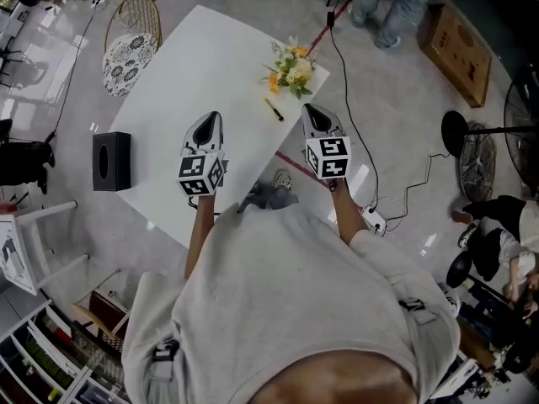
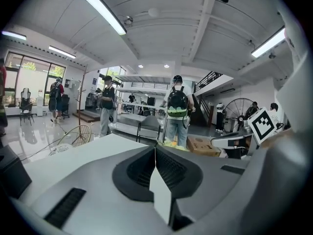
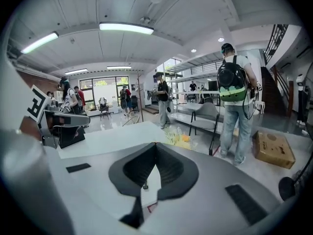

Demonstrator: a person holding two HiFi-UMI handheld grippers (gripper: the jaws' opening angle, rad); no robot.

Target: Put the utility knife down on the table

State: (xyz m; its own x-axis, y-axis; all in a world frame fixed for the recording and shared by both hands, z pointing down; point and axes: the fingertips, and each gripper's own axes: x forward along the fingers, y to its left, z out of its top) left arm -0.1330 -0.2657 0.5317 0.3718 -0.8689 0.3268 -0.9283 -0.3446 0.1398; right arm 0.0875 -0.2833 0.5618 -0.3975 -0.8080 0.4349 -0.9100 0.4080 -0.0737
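The utility knife (image 1: 274, 109), a small dark tool with a yellow tip, lies flat on the white table (image 1: 194, 66) just below a bunch of yellow and white flowers (image 1: 291, 67). My right gripper (image 1: 308, 108) hovers to the knife's right, over the table's edge. It is apart from the knife, and its jaws (image 3: 155, 143) are pressed together with nothing in them. My left gripper (image 1: 213, 116) hangs over the table to the knife's left. It is also shut and empty, and its jaws meet in one line (image 2: 155, 147).
A black box (image 1: 111, 161) sits at the table's left corner. On the floor are a round patterned chair (image 1: 129, 57) at the far left, a cardboard box (image 1: 459, 53), standing fans (image 1: 480, 154) and a black cable (image 1: 354, 82). People stand beyond the table (image 3: 235, 97).
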